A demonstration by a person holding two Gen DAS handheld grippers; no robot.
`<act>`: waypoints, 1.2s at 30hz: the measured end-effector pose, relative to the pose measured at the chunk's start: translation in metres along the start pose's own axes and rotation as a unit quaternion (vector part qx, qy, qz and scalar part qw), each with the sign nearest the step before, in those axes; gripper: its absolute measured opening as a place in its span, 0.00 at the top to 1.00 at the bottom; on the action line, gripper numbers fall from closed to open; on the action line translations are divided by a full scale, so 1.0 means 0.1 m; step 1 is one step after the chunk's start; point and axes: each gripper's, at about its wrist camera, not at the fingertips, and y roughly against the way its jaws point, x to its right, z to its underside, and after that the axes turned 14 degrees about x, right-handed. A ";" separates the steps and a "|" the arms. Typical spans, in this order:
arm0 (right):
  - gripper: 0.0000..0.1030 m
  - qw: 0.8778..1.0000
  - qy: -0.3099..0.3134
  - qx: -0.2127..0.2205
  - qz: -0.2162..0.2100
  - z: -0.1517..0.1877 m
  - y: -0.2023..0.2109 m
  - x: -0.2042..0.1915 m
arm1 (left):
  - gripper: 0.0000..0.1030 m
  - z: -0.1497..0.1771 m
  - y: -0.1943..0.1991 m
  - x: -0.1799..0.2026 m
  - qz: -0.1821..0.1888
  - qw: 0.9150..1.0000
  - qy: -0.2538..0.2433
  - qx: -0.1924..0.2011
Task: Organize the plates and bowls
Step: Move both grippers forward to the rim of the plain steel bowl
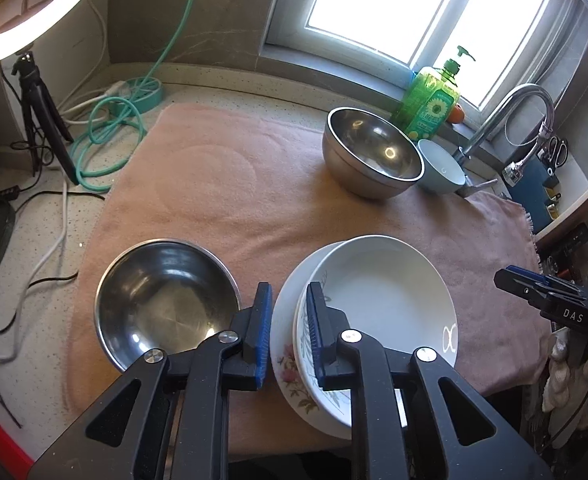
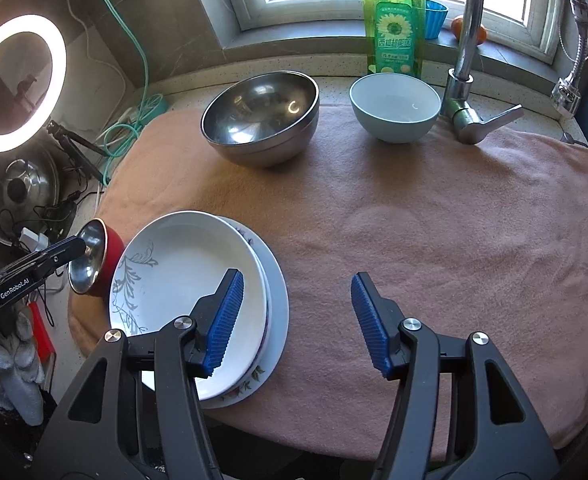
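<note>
From my left wrist camera, my left tongs [image 1: 289,320] stand slightly apart with nothing pinched; their narrow gap hangs over the left rim of the stack of plates [image 1: 374,312]. That stack sits on the pink towel [image 1: 221,192] near its front edge: a white deep plate on top, a leaf-patterned one under it, a flowered one at the bottom. Just left of the stack is a shallow steel bowl [image 1: 165,300], empty. Farther back on the towel is a large steel mixing bowl [image 1: 374,152], and touching or just beside it on the right a pale blue bowl [image 1: 444,166]. Behind them stands a green soap bottle [image 1: 432,100], with the faucet [image 1: 506,120] to the right. My right tongs [image 1: 534,284] poke in at the right edge; I cannot judge their gap from here.

From my right wrist camera, my right tongs [image 2: 298,320] are wide apart and empty; the left finger hangs over the top plate of the stack of plates [image 2: 181,280], the right finger over bare towel [image 2: 434,240]. The mixing bowl [image 2: 261,116] and pale blue bowl [image 2: 396,106] sit apart at the back of the towel, the soap bottle [image 2: 396,28] behind them beside the faucet [image 2: 470,60]. At the left, my left tongs [image 2: 75,250] show in front of the shallow bowl [image 2: 89,256], whose outside looks red here. A ring light [image 2: 17,80] glows over the surface's [image 2: 334,68] left end.
</note>
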 end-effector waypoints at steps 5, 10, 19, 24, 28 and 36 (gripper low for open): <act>0.43 1.000 -0.015 0.005 0.001 -0.06 0.01 0.10 | 0.77 -0.12 -0.01 -0.07 -0.005 1.000 0.003 0.008; 0.43 0.999 -0.029 0.015 0.004 -0.13 0.02 0.15 | 0.77 -0.24 -0.04 -0.10 -0.005 1.000 0.001 0.011; 0.43 0.998 -0.053 0.037 -0.001 -0.34 -0.02 0.23 | 0.72 -0.47 -0.17 -0.06 0.006 1.000 -0.016 0.016; 0.43 0.997 -0.066 0.045 -0.009 -0.48 -0.08 0.28 | 0.72 -0.64 -0.33 -0.03 0.018 1.000 -0.019 0.013; 0.43 0.996 -0.075 0.046 -0.012 -0.58 -0.14 0.30 | 0.72 -0.77 -0.46 0.01 0.026 0.999 -0.023 0.011; 0.43 0.996 -0.077 0.044 -0.008 -0.73 -0.34 0.31 | 0.72 -0.93 -0.72 0.13 0.040 0.999 -0.035 0.000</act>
